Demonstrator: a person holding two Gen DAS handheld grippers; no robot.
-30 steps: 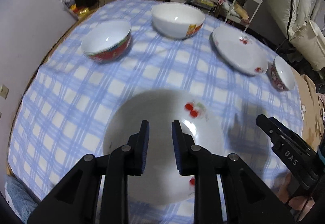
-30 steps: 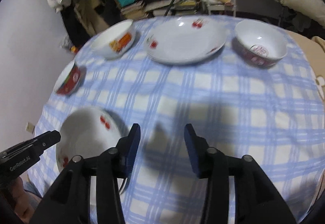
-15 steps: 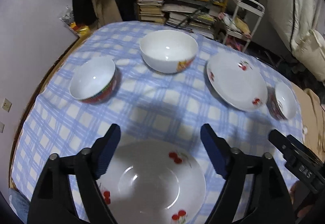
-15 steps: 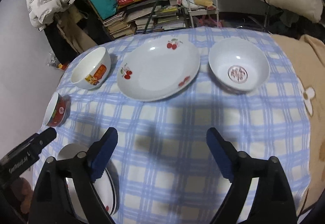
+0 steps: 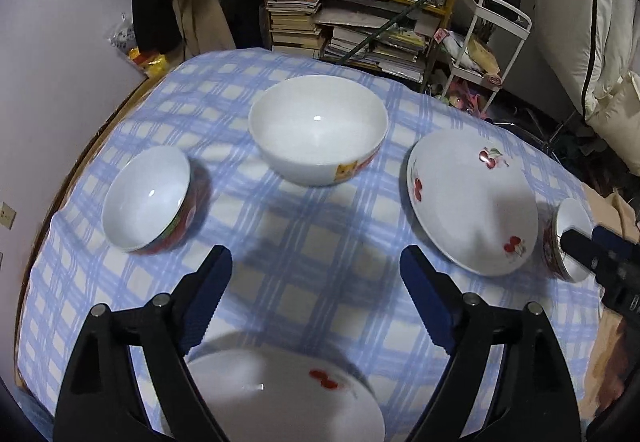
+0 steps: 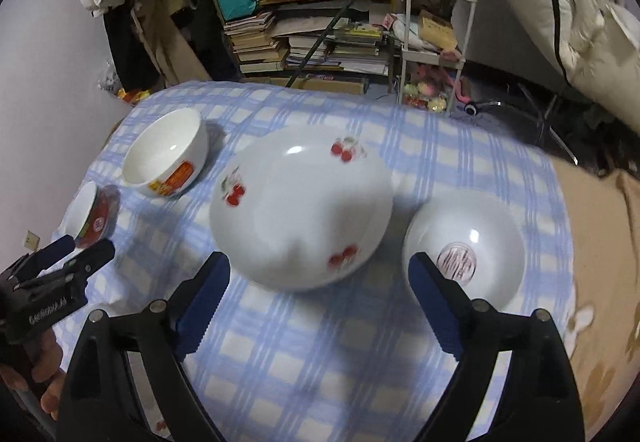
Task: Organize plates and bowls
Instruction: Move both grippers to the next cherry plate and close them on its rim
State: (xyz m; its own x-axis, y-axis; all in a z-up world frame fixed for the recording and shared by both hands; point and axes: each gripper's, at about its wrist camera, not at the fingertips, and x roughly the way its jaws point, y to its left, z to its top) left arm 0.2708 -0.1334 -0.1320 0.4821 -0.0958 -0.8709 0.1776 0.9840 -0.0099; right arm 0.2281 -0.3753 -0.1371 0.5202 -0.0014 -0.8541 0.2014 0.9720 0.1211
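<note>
Left gripper jaws apart over bare checked cloth, right gripper likewise (nothing held), cherry plate just ahead, near plate only in left view.

L gripper pointed steeply down, jaws spread wide w/ nothing between the blue pads. R gripper pitched much the same, jaws also wide, nothing gripped. Each showed at the edge of the other's view: R at far right, L at lower left w/ a hand under it.
</note>
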